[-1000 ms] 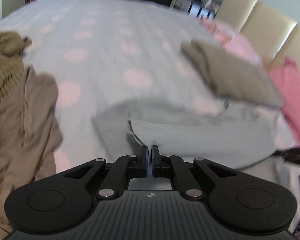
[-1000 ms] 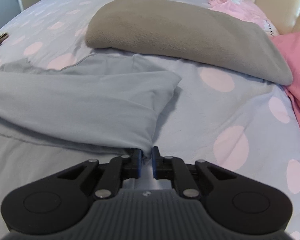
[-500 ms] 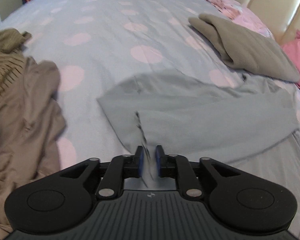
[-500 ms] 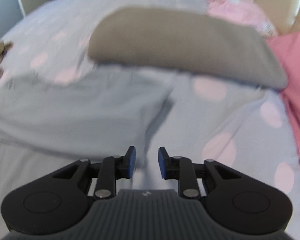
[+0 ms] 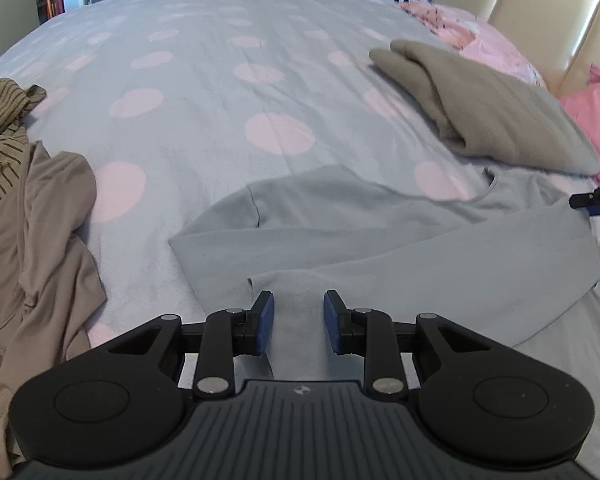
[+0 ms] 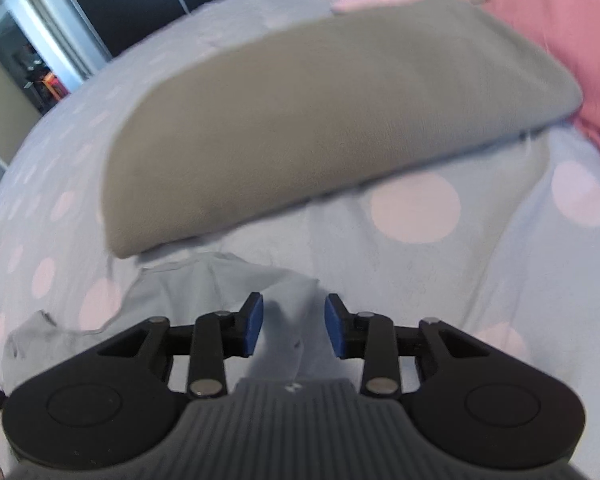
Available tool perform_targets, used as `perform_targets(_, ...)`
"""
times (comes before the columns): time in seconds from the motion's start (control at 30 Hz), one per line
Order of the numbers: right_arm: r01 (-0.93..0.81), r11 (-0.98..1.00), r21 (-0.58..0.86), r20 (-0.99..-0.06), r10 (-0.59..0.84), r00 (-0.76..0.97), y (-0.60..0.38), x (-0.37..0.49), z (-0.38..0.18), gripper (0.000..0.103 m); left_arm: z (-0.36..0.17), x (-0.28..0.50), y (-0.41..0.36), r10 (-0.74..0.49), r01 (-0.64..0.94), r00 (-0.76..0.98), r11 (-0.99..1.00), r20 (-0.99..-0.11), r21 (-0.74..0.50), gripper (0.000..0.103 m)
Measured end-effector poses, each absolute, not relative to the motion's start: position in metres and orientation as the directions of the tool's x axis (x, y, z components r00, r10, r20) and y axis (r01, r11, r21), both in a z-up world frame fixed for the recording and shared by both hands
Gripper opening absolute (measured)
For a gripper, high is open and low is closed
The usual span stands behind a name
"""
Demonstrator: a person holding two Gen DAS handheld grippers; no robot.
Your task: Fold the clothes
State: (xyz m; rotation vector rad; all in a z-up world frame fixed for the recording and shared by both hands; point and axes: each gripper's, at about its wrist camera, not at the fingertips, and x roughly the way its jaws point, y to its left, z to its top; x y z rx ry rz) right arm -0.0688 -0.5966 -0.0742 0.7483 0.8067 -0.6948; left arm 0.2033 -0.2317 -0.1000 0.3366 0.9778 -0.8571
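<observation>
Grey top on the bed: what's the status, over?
Left gripper opening, right gripper open, neither holding. Grey top lying folded on bed. Nothing in the way.

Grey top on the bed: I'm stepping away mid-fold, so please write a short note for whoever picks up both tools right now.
Left tool: jaws opening, nothing gripped, grey top lying flat beneath.
Right tool: open, empty, over the top's other end.
Grey top lies folded lengthwise on the spotted bedspread.
Folded taupe garment sits beyond it, near the pink pillows.
Done: one long fold.
Left: probably fold the top shorter, stack it, then the brown heap and striped piece.
</observation>
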Motion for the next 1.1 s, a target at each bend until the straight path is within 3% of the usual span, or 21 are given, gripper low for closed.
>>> perform_targets(0.03, 0.776, 0.536, 0.332, -0.824, -0.235, 0.515, -0.600, -0.067, -0.079, 0.007, -0.103, 0.204, -0.232, -0.474, 0.765, 0.271, 0.634, -0.838, -0.111, 0.024)
perform_targets(0.07, 0.775, 0.527, 0.348, -0.821, -0.227, 0.523, -0.602, -0.065, -0.083, 0.006, -0.107, 0.204, -0.232, -0.468, 0.768, 0.269, 0.632, -0.842, -0.106, 0.024)
perform_targets(0.33, 0.823, 0.525, 0.219, -0.789, -0.401, 0.466, -0.616, -0.058, -0.084, 0.003, -0.116, 0.210, -0.227, -0.460, 0.775, 0.252, 0.623, -0.851, -0.108, 0.025)
perform_targets(0.4, 0.817, 0.525, 0.238, -0.791, -0.384, 0.477, -0.619, -0.064, -0.082, 0.003, -0.115, 0.210, -0.228, -0.455, 0.773, 0.252, 0.626, -0.854, -0.105, 0.026)
perform_targets(0.67, 0.738, 0.621, 0.264, -0.805, -0.279, 0.523, -0.583, -0.090, -0.068, 0.017, -0.102, 0.196, -0.237, -0.427, 0.800, 0.318, 0.600, -0.847, -0.003, 0.026)
perform_targets(0.8, 0.716, 0.620, 0.322, -0.795, -0.233, 0.560, -0.567, -0.108, -0.060, 0.030, -0.095, 0.193, -0.237, -0.441, 0.807, 0.324, 0.590, -0.837, 0.001, 0.026)
perform_targets(1.0, 0.677, 0.627, 0.385, -0.799, -0.141, 0.585, -0.542, -0.122, -0.063, 0.031, -0.088, 0.185, -0.244, -0.468, 0.828, 0.308, 0.561, -0.829, -0.010, 0.026)
perform_targets(1.07, 0.671, 0.639, 0.377, -0.810, -0.123, 0.573, -0.535, -0.122, -0.069, 0.013, -0.084, 0.179, -0.250, -0.478, 0.843, 0.290, 0.537, -0.829, -0.015, 0.026)
perform_targets(1.1, 0.669, 0.646, 0.366, -0.816, -0.123, 0.565, -0.532, -0.123, -0.072, 0.013, -0.082, 0.175, -0.253, -0.480, 0.852, 0.283, 0.524, -0.831, -0.013, 0.026)
